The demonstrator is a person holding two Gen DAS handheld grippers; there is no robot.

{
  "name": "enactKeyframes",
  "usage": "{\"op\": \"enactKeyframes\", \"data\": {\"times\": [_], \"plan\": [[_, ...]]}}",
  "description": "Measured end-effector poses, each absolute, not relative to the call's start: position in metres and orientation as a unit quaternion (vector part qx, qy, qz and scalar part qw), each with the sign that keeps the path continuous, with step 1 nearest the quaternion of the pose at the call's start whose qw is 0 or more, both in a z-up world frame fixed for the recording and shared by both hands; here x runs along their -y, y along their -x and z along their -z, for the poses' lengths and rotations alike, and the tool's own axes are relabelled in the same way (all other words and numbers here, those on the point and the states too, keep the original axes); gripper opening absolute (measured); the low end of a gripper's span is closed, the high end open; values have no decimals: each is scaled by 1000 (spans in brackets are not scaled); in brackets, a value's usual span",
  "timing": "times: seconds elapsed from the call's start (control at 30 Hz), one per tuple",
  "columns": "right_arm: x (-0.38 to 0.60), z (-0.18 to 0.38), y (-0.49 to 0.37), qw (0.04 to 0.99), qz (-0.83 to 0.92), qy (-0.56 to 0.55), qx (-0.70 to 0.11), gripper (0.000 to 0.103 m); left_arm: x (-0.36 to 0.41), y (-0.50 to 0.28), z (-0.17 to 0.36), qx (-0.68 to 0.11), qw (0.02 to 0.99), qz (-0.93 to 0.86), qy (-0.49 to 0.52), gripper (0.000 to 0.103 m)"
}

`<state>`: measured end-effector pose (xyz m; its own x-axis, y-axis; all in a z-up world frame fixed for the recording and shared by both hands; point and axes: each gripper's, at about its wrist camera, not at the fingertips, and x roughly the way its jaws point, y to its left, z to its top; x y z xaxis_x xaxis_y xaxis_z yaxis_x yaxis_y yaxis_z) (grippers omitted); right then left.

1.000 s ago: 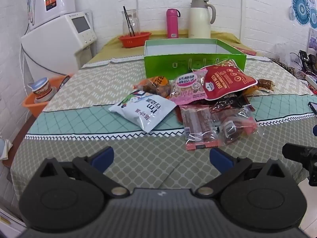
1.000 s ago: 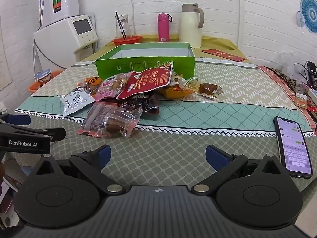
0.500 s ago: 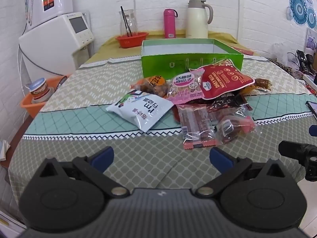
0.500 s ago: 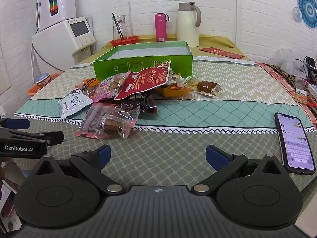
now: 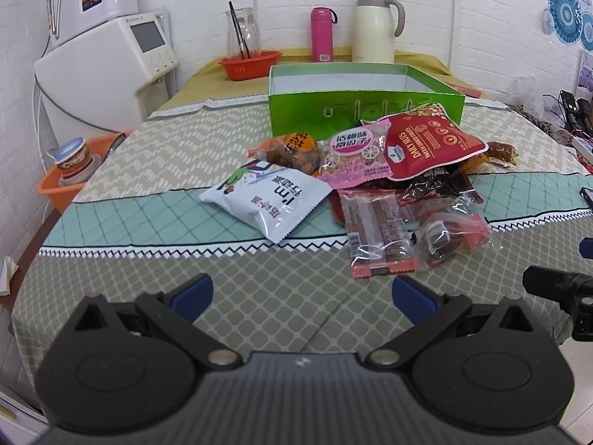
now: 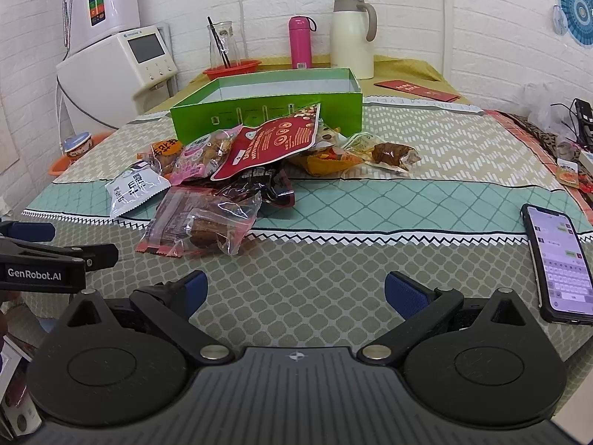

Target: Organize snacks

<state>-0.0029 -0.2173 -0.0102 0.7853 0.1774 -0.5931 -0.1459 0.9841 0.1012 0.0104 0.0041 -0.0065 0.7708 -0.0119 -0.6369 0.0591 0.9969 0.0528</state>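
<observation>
A pile of snack packets lies mid-table in front of an open green box (image 5: 365, 109) (image 6: 267, 118). A white packet (image 5: 267, 200) (image 6: 135, 189) lies at the pile's left. A red nuts pouch (image 5: 426, 148) (image 6: 274, 142) leans on top, a pink packet (image 5: 352, 157) beside it. Clear packs of brown bars (image 5: 378, 233) (image 6: 200, 222) lie nearest. My left gripper (image 5: 302, 294) is open and empty over the table's near edge. My right gripper (image 6: 294, 289) is open and empty, right of the left one.
A phone (image 6: 559, 263) lies lit at the table's right edge. A white thermos jug (image 5: 374, 26), a pink bottle (image 5: 321, 35) and a red bowl (image 5: 248, 65) stand behind the box. An orange basket (image 5: 65, 185) sits off the left edge. A white appliance (image 5: 103, 70) stands far left.
Both grippers have drifted slightly forward toward the snack pile. Both stay open and empty. Nothing on the table has moved.
</observation>
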Motion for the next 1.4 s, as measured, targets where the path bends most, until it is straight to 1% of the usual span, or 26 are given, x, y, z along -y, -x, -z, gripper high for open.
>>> {"op": "enactKeyframes", "data": {"times": [1.4], "plan": [[218, 13, -7, 948, -80, -23, -308, 103, -9, -22, 13, -354, 935, 17, -29, 103]]}}
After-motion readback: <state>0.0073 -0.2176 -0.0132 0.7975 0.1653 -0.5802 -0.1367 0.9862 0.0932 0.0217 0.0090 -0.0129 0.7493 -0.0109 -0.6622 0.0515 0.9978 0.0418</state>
